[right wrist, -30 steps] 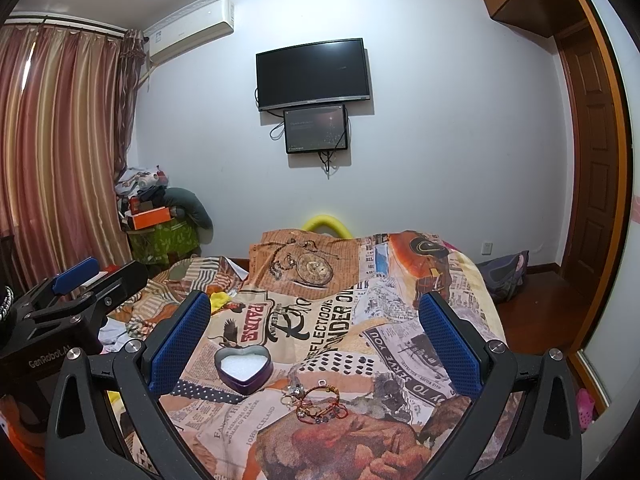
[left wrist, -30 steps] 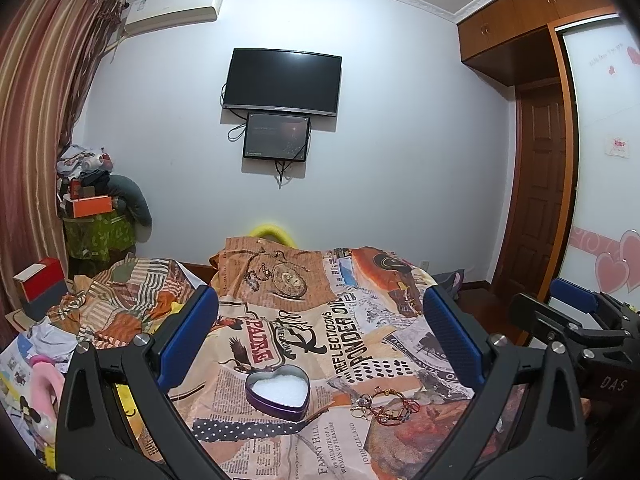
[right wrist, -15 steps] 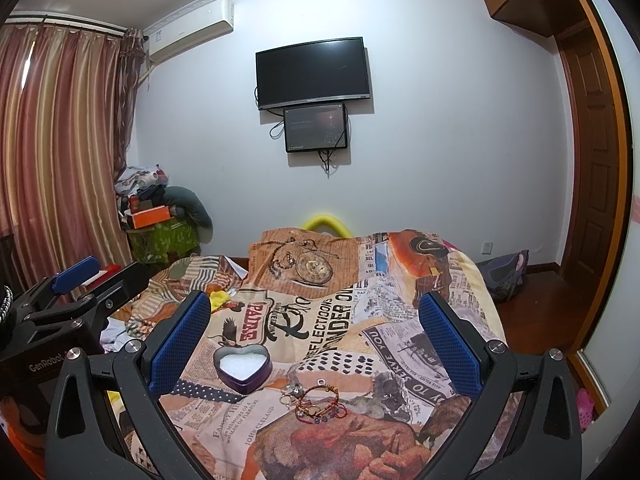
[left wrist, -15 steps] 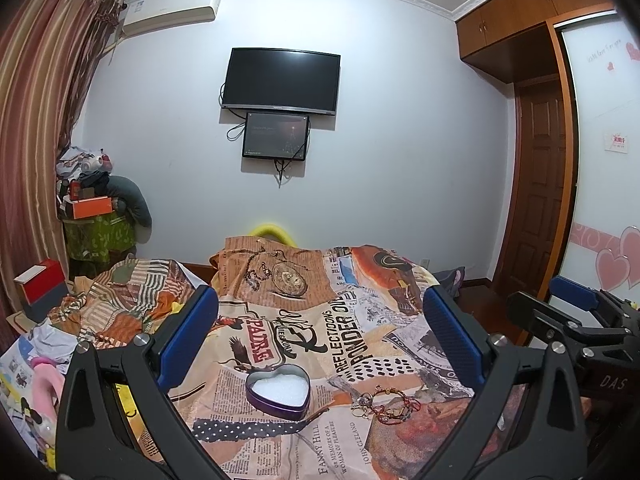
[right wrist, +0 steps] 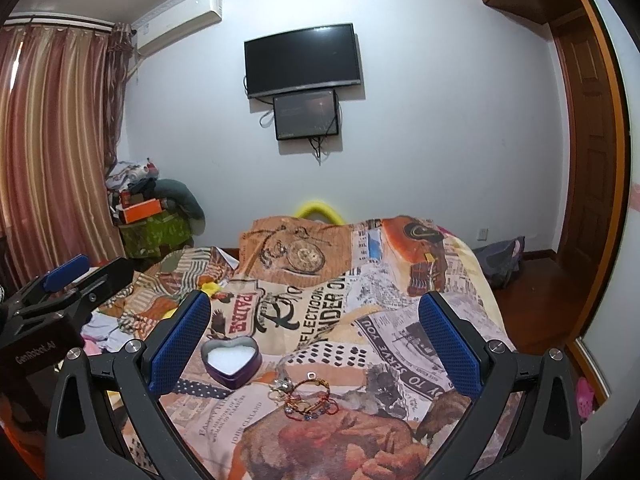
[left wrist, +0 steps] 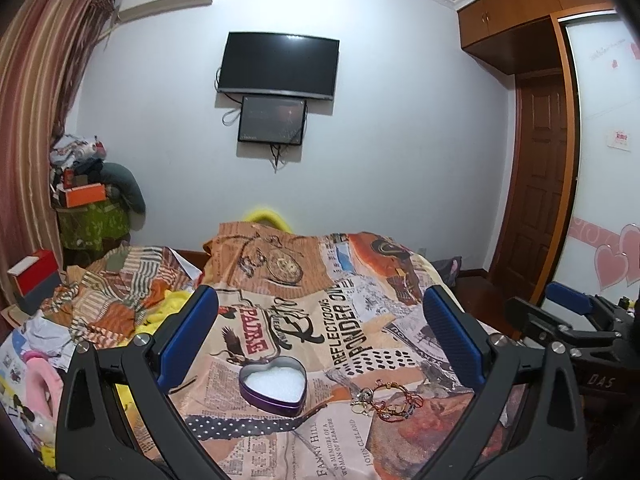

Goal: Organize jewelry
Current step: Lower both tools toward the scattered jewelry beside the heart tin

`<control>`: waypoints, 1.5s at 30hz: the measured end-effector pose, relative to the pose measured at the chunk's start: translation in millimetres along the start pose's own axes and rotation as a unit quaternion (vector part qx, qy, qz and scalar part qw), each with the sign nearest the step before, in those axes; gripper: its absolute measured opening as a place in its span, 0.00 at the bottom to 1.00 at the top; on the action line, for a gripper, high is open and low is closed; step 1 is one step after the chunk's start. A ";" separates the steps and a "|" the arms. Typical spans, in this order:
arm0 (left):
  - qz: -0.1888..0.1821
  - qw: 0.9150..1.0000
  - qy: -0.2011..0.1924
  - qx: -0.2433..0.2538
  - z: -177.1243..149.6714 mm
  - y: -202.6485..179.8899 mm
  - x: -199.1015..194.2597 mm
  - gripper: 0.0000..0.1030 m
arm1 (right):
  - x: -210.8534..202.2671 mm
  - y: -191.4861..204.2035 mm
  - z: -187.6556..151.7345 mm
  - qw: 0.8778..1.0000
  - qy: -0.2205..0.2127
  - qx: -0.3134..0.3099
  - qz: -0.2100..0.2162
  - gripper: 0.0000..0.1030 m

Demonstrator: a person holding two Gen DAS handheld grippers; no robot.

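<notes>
- Almost no change is seen against the earlier frames: both views are held on the same framing, with only a slight drift in the right wrist view.
- The left gripper [left wrist: 320,340] is kept wide open, blue pads far apart, nothing held between them.
- The right gripper [right wrist: 314,340] is likewise kept fully spread and empty.
- In the left wrist view the right gripper is seen at the right edge; in the right wrist view the left gripper is seen at the left edge. Both are hovered above the bed [left wrist: 360,280], no contact made.
- The heart-shaped tin [left wrist: 273,385] is placed lower centre of the left view, lid off, white lining exposed, nothing inside.
- The jewelry pile [left wrist: 384,398] is found just beside the tin, to its right, lower centre-right; apart from the tin, not touching it.
- In the right wrist view the tin [right wrist: 232,360] is seen lower left of centre, and the jewelry [right wrist: 308,396] below and to the right of it.
- Individual pieces cannot be told apart; beads and thin rings look tangled.
- Judged: task is not started; an approach to the pile is still needed.
</notes>
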State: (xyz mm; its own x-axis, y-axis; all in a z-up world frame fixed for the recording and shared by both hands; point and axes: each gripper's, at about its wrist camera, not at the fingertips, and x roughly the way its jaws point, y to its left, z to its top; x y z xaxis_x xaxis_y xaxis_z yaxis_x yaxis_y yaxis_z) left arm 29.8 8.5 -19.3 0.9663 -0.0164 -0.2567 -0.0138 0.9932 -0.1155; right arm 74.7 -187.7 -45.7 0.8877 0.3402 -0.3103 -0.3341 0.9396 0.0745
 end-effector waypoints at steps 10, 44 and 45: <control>-0.010 0.996 0.088 -0.031 -30.9 9.6 62.2 1.00 | 49.4 -26.6 -35.4 0.995 0.089 -0.003 -0.034 1.00; -0.112 0.942 0.317 0.004 -128.8 -15.5 186.8 0.27 | 155.0 -35.2 -71.7 0.939 0.318 -0.037 0.123 0.27; -0.116 0.942 0.316 0.006 -128.5 -16.4 187.4 0.27 | 156.9 -34.1 -72.1 0.938 0.322 -0.043 0.123 0.23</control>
State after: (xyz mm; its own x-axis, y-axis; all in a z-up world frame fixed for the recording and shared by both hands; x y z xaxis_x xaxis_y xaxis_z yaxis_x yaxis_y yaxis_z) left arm 178.1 -25.6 -188.9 0.5977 -0.2941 -0.7458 0.1843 0.9558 -0.2292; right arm 202.5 -169.0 -165.3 0.4148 0.4272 -0.8034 -0.5528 0.8196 0.1504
